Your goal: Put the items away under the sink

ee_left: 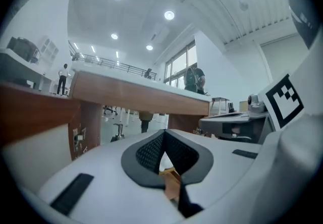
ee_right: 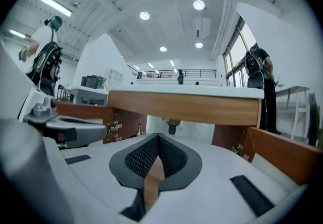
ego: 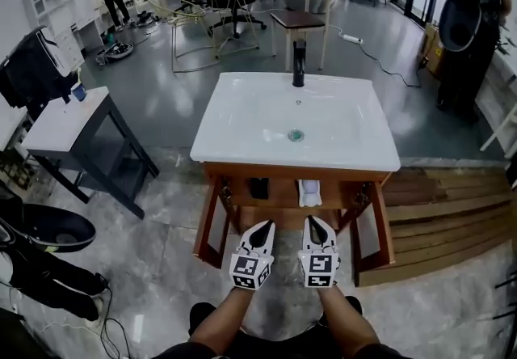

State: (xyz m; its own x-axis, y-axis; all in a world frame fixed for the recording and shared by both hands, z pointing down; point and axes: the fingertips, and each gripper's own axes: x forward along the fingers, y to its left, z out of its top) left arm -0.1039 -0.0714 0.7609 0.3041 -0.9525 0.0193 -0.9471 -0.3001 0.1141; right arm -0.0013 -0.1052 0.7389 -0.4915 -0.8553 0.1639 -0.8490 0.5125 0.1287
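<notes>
The white sink point(ego: 242, 131) sits on a wooden cabinet point(ego: 283, 172) with both doors swung open, the left door point(ego: 212, 224) and the right door point(ego: 376, 228). Inside on the shelf stand a dark item point(ego: 258, 187) and a white item point(ego: 308, 192). My left gripper point(ego: 262, 228) and right gripper point(ego: 316, 225) hover side by side just in front of the opening, level, both shut with nothing between the pads. In the left gripper view the left gripper point(ee_left: 164, 137) faces the cabinet's wooden front edge point(ee_left: 136, 94). The right gripper point(ee_right: 157, 140) sees the drain pipe point(ee_right: 172, 126).
A black faucet point(ego: 299, 64) stands at the sink's back. A grey side table point(ego: 65, 119) is at the left, stacked wooden boards point(ego: 444, 204) at the right, a person point(ego: 472, 26) beyond them. A dark round object point(ego: 48, 228) and cables lie at lower left.
</notes>
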